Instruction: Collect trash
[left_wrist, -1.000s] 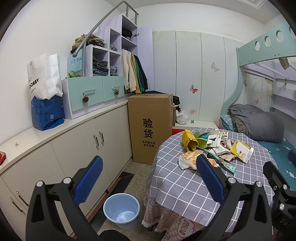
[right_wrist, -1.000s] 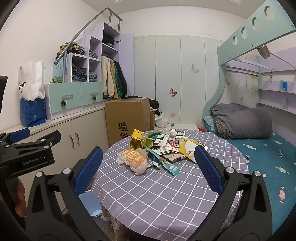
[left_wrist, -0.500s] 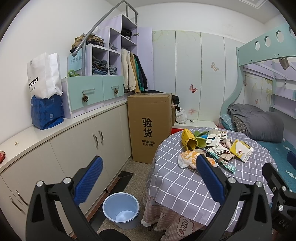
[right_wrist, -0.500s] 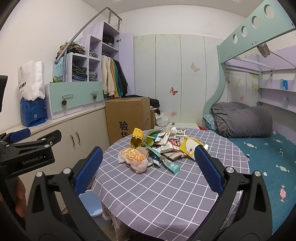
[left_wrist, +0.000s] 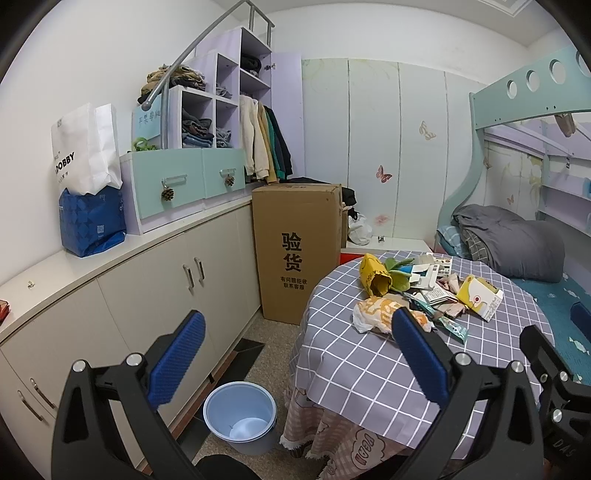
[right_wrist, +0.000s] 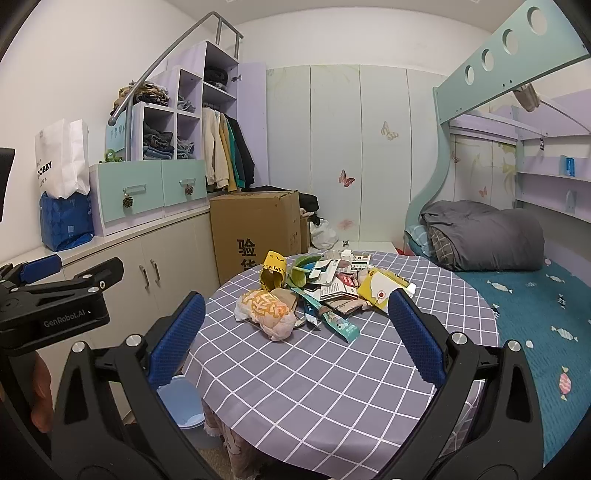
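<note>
A pile of trash (right_wrist: 325, 291) lies on the round table with the grey checked cloth (right_wrist: 332, 387): a crumpled white and orange bag (right_wrist: 266, 310), a yellow paper cup (right_wrist: 273, 271), a yellow and white carton (right_wrist: 382, 291), wrappers and papers. The pile also shows in the left wrist view (left_wrist: 417, 291). A blue bin (left_wrist: 240, 415) stands on the floor left of the table. My left gripper (left_wrist: 295, 349) is open and empty, above the floor by the table's left edge. My right gripper (right_wrist: 293, 332) is open and empty, over the near side of the table.
White cabinets (left_wrist: 155, 295) with a counter run along the left wall. A tall cardboard box (left_wrist: 295, 247) stands behind the table. A bunk bed with a grey quilt (right_wrist: 484, 236) fills the right side. A white paper bag (left_wrist: 85, 147) sits on the counter.
Both views have shifted slightly: the trash pile sits a little lower and nearer in the right wrist view. Both grippers stay open and empty.
</note>
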